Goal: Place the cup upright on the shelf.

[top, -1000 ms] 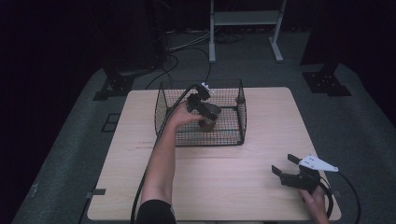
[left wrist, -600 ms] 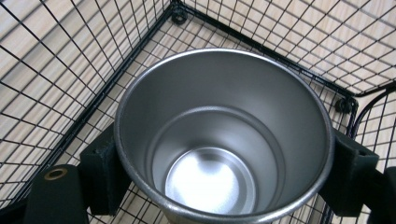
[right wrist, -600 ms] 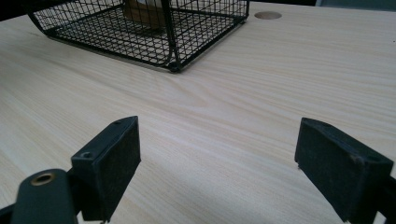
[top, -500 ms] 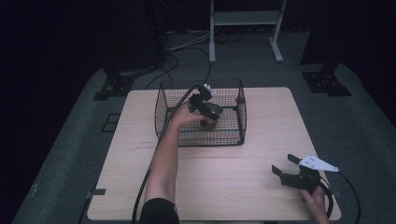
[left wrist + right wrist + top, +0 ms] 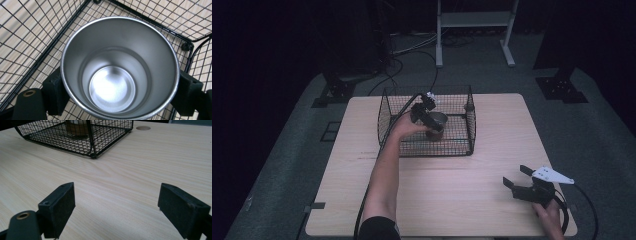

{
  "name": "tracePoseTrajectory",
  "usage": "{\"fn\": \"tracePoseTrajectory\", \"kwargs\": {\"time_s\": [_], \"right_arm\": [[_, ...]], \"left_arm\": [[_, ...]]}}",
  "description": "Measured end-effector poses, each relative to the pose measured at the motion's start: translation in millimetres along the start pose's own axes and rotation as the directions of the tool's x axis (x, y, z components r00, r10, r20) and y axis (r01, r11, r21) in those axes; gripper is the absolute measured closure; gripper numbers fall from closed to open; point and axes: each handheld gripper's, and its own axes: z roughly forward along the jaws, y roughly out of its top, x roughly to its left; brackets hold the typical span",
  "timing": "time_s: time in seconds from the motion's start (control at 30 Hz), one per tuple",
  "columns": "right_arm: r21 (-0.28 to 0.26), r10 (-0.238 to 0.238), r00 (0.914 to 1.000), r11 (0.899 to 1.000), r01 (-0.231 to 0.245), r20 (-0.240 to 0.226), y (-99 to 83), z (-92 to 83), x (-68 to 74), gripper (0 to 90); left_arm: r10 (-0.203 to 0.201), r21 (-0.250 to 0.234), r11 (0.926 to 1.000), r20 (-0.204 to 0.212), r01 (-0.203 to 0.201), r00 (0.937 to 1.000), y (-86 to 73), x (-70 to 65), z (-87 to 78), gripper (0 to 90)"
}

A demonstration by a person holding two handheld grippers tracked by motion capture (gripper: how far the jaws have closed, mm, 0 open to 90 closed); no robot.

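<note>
The left gripper [image 5: 432,125] is down inside the wire basket [image 5: 387,112], jaws clamped on either side of the steel cup [image 5: 438,120]; in the left gripper view the two black pads [image 5: 53,92] press the cup [image 5: 120,67] from left and right, its open mouth facing the camera and basket mesh [image 5: 25,37] beneath and around it. The cup sits toward the basket's middle, with mesh walls on every side and room only upward. Outside, the table [image 5: 492,125] lies bare and wide between the basket and the near edge. The right gripper [image 5: 523,181] rests near the table's near right corner, jaws spread wide with nothing between them, close to that edge and well apart from the basket. Against the earlier frames, little differs: both hands have held their places and the grip stays on. Count: one basket, one cup, two grippers.
</note>
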Motion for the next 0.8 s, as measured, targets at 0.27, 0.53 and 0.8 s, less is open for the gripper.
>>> {"fn": "tracePoseTrajectory", "kwargs": {"time_s": [0.27,0.53,0.8], "right_arm": [[0.0,0.0,1.0,1.0,0.0,0.0,0.0,0.1,0.0,13.6],[0.0,0.0,1.0,1.0,0.0,-0.002,0.0,0.1,0.0,13.6],[-0.001,0.004,1.0,1.0,-0.004,-0.003,0.0,0.0,-0.2,13.6]], "left_arm": [[0.012,0.028,0.9995,-0.009,-0.012,0.9999,0.5,-3.6,1.5,14.0],[0.035,0.055,0.9979,-0.023,-0.033,0.9991,1.5,-7.4,0.9,13.1],[0.046,0.047,0.9979,-0.034,-0.045,0.9984,1.3,-8.9,-3.9,11.1]]}}
